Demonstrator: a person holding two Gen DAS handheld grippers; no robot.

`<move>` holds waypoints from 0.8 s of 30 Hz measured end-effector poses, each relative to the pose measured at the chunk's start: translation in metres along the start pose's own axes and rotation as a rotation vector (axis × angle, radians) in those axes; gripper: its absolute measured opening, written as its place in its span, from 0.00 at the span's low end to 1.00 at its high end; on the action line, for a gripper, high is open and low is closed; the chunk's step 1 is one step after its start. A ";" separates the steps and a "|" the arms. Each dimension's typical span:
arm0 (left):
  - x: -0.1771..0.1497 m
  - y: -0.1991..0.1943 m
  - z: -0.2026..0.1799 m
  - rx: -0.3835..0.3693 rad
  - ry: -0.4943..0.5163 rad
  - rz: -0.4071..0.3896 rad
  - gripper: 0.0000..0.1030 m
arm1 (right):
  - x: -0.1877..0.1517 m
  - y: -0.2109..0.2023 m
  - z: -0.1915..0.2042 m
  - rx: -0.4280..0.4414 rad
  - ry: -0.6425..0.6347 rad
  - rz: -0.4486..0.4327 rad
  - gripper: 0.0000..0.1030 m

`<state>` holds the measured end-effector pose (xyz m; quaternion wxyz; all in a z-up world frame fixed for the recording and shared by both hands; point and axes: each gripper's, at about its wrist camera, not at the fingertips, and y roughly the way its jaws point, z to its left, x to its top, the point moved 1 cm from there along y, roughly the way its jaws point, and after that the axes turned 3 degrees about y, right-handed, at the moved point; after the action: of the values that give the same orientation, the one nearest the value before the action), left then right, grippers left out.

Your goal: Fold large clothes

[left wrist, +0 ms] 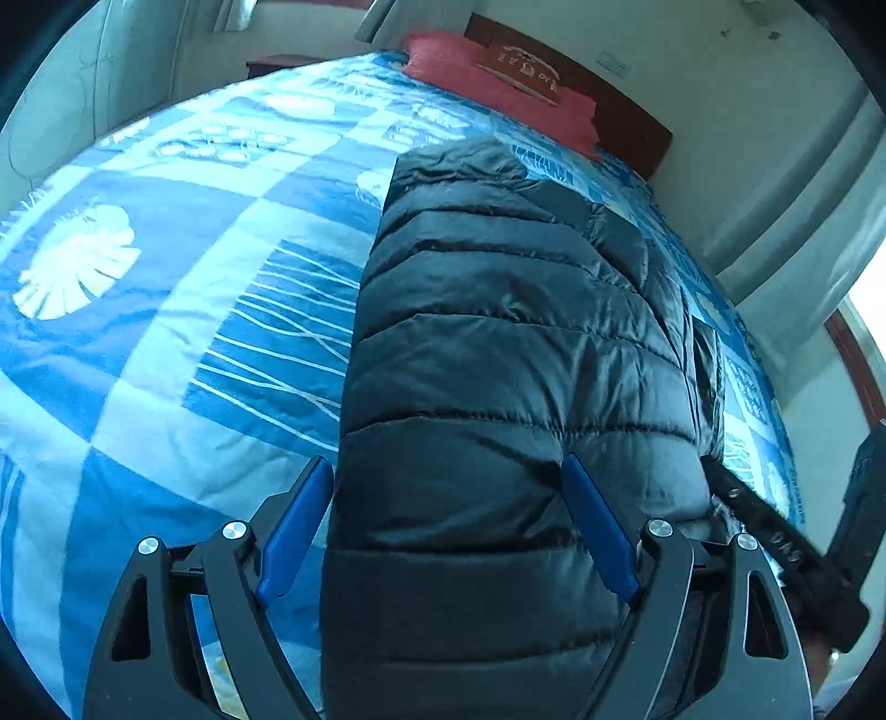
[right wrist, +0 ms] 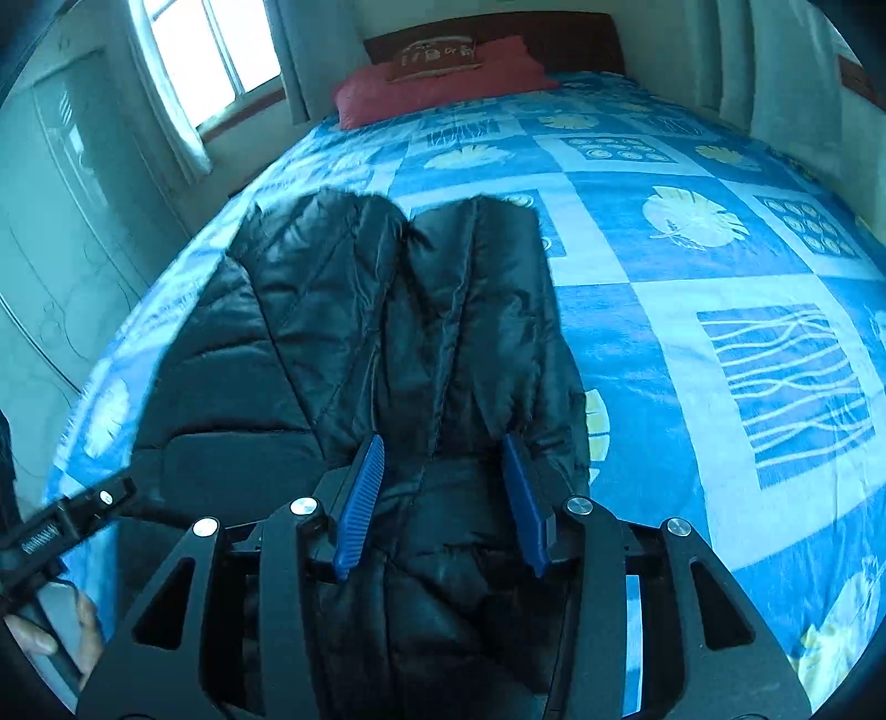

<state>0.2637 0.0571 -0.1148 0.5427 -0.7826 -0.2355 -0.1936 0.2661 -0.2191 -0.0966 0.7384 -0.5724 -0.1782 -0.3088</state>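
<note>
A black quilted puffer jacket (left wrist: 498, 343) lies lengthwise on the blue patterned bedspread (left wrist: 166, 332), folded into a long narrow strip. My left gripper (left wrist: 448, 462) stands open and wide at the strip's near end. Its left pad is beside the jacket's edge and its right pad is over the fabric. In the right wrist view the jacket (right wrist: 343, 310) shows its sleeves laid inward. My right gripper (right wrist: 443, 438) is partly open, with bunched jacket fabric between its blue pads (right wrist: 360, 498); both pad faces show, so the pads are not pressing on it. Each wrist view shows the other gripper at its edge.
A red pillow (right wrist: 437, 77) and a dark wooden headboard (right wrist: 554, 39) are at the bed's far end. A window with white curtains (right wrist: 183, 83) is at the left. The bedspread (right wrist: 720, 249) spreads wide to the right of the jacket. A hand (right wrist: 50, 637) holds the left gripper's handle.
</note>
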 end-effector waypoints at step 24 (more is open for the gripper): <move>-0.085 -0.075 -0.029 0.168 0.125 -0.099 0.81 | -0.088 -0.090 0.006 -0.047 -0.073 -0.044 0.60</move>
<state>0.1503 0.0389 -0.0956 0.6099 -0.7082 -0.2550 -0.2479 0.1415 -0.2055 -0.0827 0.7110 -0.5963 -0.2100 -0.3080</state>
